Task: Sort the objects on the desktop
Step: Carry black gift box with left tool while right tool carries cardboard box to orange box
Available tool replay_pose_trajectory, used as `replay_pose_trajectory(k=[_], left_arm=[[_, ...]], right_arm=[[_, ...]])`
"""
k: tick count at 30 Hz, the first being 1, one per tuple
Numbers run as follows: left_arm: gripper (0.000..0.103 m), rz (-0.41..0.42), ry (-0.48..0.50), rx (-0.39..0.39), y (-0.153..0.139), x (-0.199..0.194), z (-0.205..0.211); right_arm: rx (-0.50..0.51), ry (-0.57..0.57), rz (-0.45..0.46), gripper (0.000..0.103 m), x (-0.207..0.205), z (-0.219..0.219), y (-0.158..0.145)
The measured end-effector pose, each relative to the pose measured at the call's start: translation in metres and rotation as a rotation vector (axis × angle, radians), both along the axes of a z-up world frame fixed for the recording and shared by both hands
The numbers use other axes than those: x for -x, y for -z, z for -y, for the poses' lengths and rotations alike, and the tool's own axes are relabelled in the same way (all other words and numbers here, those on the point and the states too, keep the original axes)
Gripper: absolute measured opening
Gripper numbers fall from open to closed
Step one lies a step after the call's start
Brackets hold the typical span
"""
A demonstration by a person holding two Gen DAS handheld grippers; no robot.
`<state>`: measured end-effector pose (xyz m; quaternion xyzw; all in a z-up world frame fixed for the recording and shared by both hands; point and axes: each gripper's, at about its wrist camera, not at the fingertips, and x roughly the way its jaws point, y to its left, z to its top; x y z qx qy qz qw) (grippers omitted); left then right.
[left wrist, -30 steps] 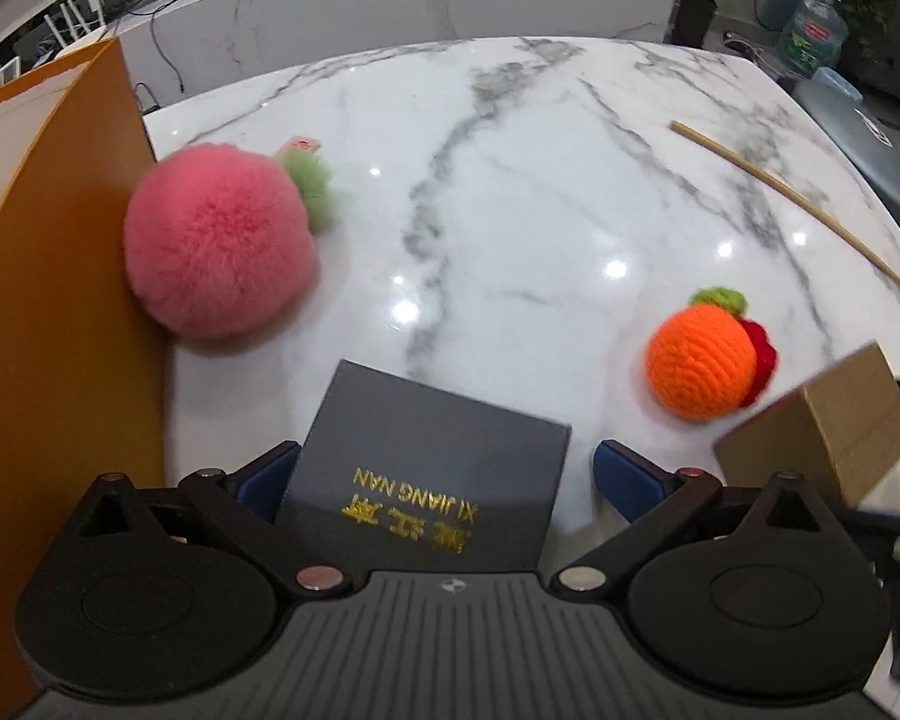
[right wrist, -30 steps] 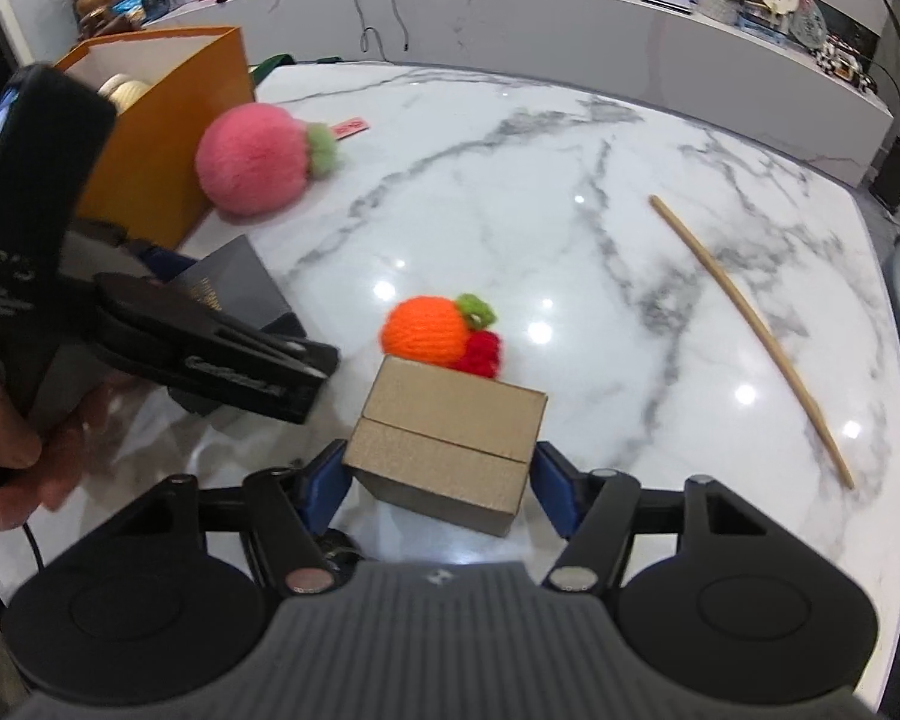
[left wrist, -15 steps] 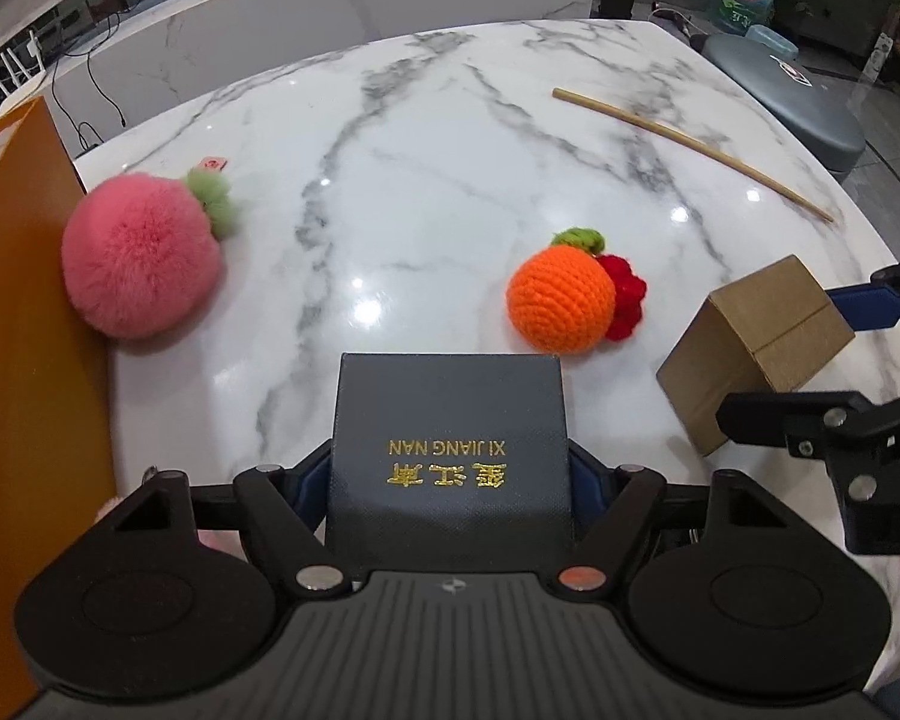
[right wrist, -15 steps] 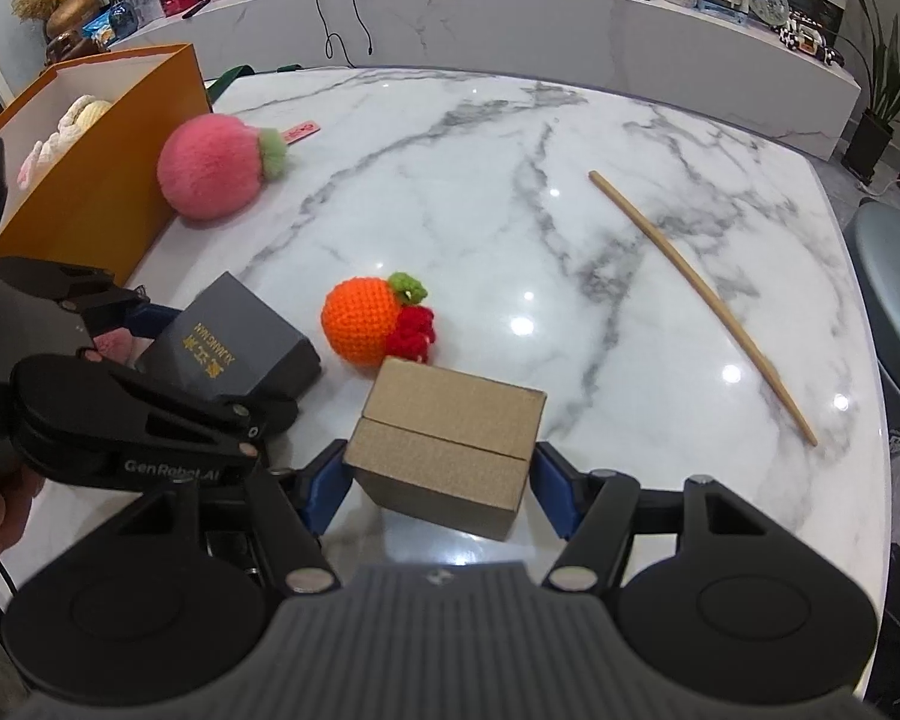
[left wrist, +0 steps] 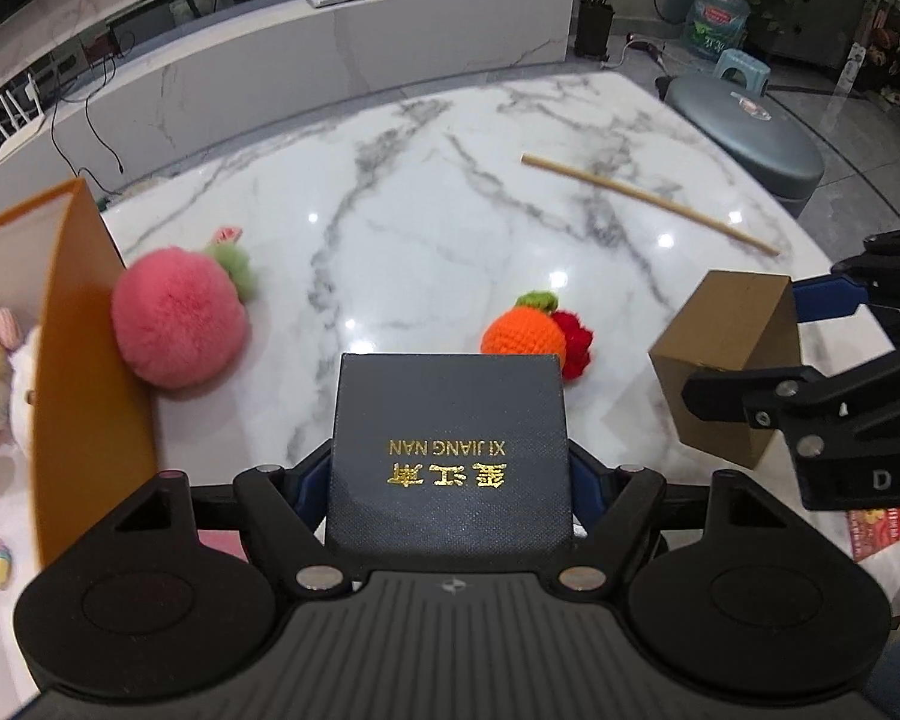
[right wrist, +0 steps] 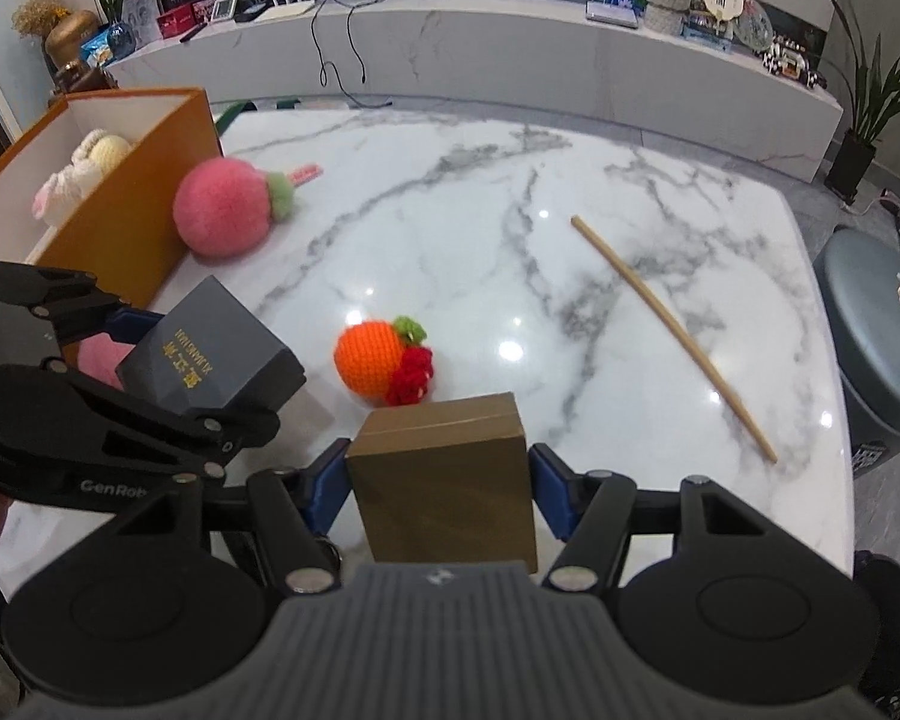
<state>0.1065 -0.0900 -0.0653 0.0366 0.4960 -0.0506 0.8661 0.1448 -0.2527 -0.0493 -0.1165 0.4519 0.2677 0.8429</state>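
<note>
My left gripper (left wrist: 450,471) is shut on a dark grey box (left wrist: 450,420) with gold lettering, held above the marble table (left wrist: 426,222). In the right wrist view the same dark grey box (right wrist: 210,354) hangs tilted at the left. Just in front of that camera, my right gripper (right wrist: 441,492) is shut on a brown cardboard box (right wrist: 444,438), also off the table; the left wrist view has this cardboard box (left wrist: 732,354) at the right. A crocheted orange fruit (right wrist: 369,357) lies on the table between the two. A fluffy pink ball (left wrist: 180,318) rests against the orange bin (left wrist: 90,360).
Plush toys (right wrist: 84,174) lie inside the orange bin at the table's left. A long wooden stick (right wrist: 672,330) lies on the right half of the table. A red card (left wrist: 882,531) sits near the front right edge. A grey stool (left wrist: 744,138) stands beyond the table.
My left gripper has closed on the dark grey box and raised it off the table. The right gripper has risen with the cardboard box, whose front face now tips toward the camera.
</note>
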Motion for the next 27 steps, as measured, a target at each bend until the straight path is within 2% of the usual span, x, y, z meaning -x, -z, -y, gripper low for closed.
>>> replay_pose_trajectory(k=[16, 27], left_arm=[[0.088, 0.144, -0.002, 0.017, -0.082, 0.039, -0.03], [0.087, 0.269, -0.005, 0.044, -0.145, 0.073, -0.065]], right_arm=[[-0.005, -0.059, 0.122, 0.064, 0.031, -0.031, -0.069], [-0.016, -0.118, 0.24, 0.064, 0.065, -0.062, -0.134]])
